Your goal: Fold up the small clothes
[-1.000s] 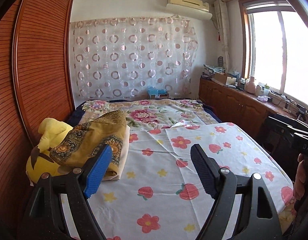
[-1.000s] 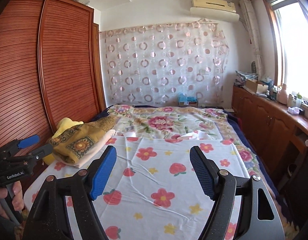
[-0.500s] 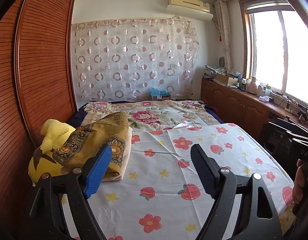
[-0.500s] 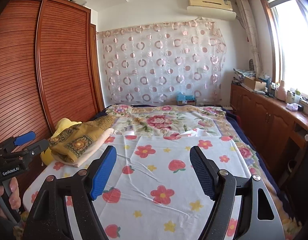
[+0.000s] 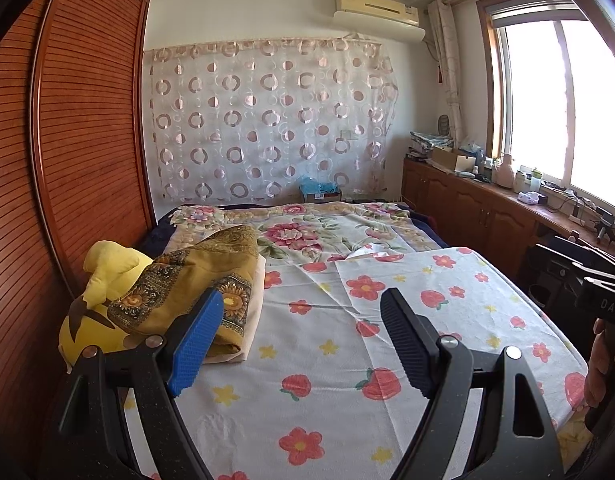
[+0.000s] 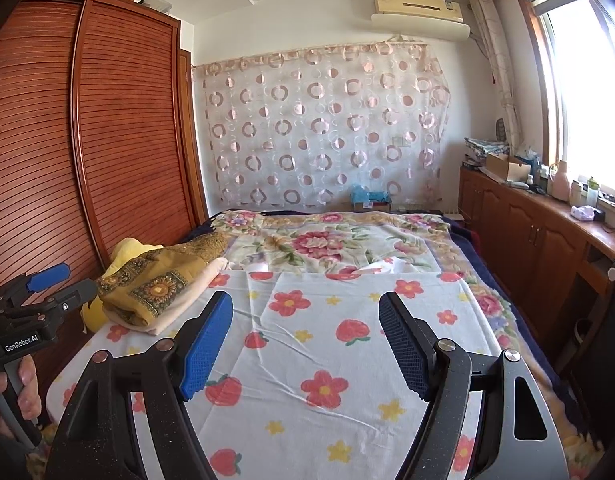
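Observation:
A white cloth with red flowers and strawberries (image 5: pixel 387 320) (image 6: pixel 339 344) lies spread flat on the bed. A folded pile with a mustard patterned cloth (image 5: pixel 195 288) (image 6: pixel 159 284) on top lies at the bed's left side, on a cream folded piece. My left gripper (image 5: pixel 299 340) is open and empty, held above the near part of the cloth. My right gripper (image 6: pixel 307 344) is open and empty above the cloth too. The left gripper also shows at the left edge of the right wrist view (image 6: pixel 31 300), held in a hand.
A yellow plush toy (image 5: pixel 103 300) lies by the pile against the wooden wardrobe (image 5: pixel 67 160). A floral bedspread (image 5: pixel 299 232) covers the far bed. A wooden counter with clutter (image 5: pixel 507 200) runs along the right under the window.
Both grippers have risen and tilted up slightly, so the views show a little more of the wall. Nothing on the bed has moved.

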Available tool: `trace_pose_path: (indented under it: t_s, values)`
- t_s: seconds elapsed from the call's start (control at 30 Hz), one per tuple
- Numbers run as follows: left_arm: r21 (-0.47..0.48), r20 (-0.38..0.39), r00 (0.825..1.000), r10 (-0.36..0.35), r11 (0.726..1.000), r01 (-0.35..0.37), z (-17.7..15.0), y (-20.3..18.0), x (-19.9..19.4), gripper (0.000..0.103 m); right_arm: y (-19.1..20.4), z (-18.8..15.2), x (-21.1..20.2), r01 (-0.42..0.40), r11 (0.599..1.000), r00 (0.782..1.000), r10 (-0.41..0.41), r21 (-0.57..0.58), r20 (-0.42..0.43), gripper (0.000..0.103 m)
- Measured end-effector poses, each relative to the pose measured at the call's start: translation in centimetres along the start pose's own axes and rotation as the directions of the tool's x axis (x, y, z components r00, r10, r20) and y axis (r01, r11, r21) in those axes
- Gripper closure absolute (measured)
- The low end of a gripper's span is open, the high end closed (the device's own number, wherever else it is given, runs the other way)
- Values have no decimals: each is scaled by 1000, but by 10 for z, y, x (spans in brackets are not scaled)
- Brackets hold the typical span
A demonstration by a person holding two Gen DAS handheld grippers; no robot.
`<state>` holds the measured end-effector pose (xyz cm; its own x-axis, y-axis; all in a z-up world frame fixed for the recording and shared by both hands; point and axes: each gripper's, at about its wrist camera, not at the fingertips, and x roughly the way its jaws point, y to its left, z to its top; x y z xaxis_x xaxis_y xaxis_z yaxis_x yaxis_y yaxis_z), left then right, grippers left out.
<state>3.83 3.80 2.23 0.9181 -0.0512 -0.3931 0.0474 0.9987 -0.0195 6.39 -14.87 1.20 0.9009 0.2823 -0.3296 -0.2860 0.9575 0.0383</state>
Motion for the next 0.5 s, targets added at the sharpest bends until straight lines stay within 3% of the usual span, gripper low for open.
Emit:
trace_pose_path:
  t_s: [0.5]
  values:
    - [3, 1, 1000, 0, 1000, 0, -1, 0, 1, 21, -5, 2, -3, -2, 1000, 1000, 2, -1, -3, 26]
